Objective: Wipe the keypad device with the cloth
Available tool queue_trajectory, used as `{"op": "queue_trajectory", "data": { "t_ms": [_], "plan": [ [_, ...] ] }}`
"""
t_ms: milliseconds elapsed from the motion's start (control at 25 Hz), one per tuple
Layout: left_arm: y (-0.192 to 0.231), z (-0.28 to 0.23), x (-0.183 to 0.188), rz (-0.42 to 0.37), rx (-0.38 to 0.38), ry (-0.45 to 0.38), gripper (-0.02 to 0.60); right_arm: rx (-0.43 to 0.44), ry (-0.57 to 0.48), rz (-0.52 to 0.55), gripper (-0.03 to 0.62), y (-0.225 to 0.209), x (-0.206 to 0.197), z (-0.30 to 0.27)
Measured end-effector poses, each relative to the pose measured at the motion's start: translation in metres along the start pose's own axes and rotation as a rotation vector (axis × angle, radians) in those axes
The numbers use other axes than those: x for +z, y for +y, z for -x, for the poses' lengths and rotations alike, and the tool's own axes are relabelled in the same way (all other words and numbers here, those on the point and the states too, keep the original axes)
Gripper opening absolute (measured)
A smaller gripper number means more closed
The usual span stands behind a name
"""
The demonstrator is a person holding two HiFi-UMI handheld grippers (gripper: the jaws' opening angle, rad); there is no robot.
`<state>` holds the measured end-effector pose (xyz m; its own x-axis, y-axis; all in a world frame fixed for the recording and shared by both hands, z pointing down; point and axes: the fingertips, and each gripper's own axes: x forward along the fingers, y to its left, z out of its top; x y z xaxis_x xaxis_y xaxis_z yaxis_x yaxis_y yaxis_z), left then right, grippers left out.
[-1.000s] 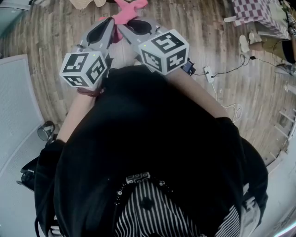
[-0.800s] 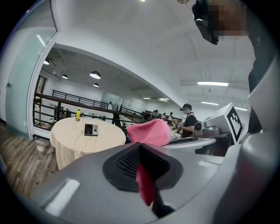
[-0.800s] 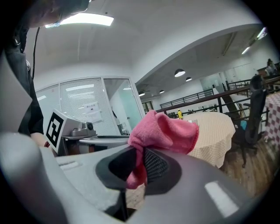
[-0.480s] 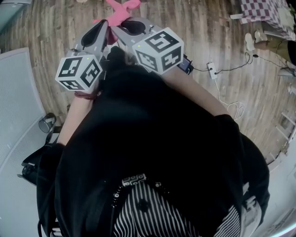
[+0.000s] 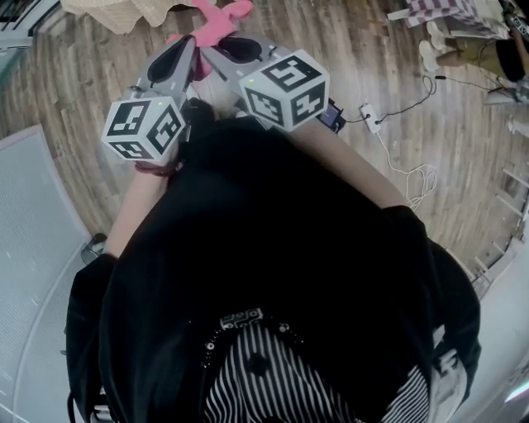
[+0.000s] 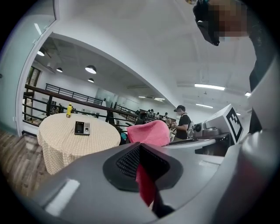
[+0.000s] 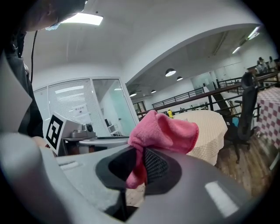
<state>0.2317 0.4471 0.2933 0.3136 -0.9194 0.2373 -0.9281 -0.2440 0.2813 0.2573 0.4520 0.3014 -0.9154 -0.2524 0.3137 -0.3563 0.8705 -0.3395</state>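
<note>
The left gripper (image 6: 146, 177) and right gripper (image 7: 133, 170) each kept jaws clamped on the pink cloth (image 7: 164, 129) while the bench (image 5: 103, 10) had drawn nearer, its keypad device (image 6: 82, 127) well apart, unwiped.

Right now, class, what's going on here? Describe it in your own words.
A person holds a pink cloth in the air, pinched in both the left gripper and the right gripper. The keypad device lies untouched on a round table some way off, so wiping has not begun.
</note>
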Motion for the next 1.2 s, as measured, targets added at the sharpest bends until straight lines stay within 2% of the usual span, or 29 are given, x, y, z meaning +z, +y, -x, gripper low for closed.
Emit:
{"op": "queue_trajectory", "data": {
  "t_ms": [280, 560, 720, 920, 1200],
  "plan": [
    [0.037, -0.049, 0.025, -0.009, -0.061, 0.007, 0.003, -0.065, -0.017, -0.005, 0.048, -0.043, 0.03, -0.038],
    [0.115, -0.071, 0.055, 0.006, -0.089, 0.027, 0.003, -0.092, -0.007, -0.018, 0.048, -0.059, 0.065, -0.115],
    [0.156, -0.074, 0.069, 0.002, -0.125, 0.05, 0.003, -0.107, 0.004, -0.033, 0.049, -0.057, 0.08, -0.156],
    [0.21, -0.075, 0.085, 0.007, -0.137, 0.061, 0.003, -0.124, 0.013, -0.046, 0.049, -0.055, 0.097, -0.21],
    [0.286, -0.049, 0.102, 0.0, -0.136, 0.036, 0.003, -0.096, 0.024, -0.053, 0.049, -0.027, 0.113, -0.286]
  ]
}}
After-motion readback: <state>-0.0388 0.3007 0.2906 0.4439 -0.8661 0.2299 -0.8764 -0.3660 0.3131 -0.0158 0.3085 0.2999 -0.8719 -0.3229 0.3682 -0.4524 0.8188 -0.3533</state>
